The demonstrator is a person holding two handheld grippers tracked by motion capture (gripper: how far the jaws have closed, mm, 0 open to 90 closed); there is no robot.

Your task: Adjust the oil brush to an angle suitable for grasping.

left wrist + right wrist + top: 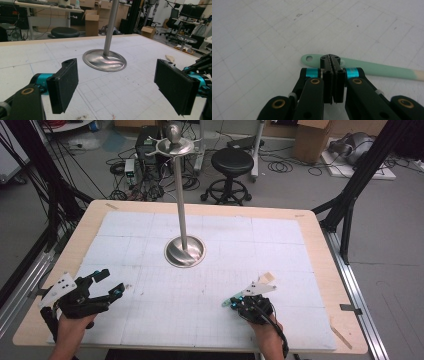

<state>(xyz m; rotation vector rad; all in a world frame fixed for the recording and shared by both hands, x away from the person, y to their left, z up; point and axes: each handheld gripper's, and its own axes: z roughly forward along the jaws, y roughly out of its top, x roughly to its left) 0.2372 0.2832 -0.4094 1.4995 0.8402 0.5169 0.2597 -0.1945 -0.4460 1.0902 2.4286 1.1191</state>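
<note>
Right gripper (333,65) jaws pressed together above the spatula (372,68), likely aligning for pickup; left gripper (120,87) jaws spread, idle.

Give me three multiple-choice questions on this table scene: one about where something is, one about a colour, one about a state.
1. Where does the metal stand rest?
A) the mat's middle
B) its right edge
C) the floor

2. What colour is the utensil's handle?
A) red
B) mint green
C) black

3. How do the left tool's jaws stand?
A) wide apart
B) shut
C) clamped on the stand

Answers: 1 A, its round base sits mid-mat; 2 B, it shows pale green; 3 A, a wide gap shows between them.
</note>
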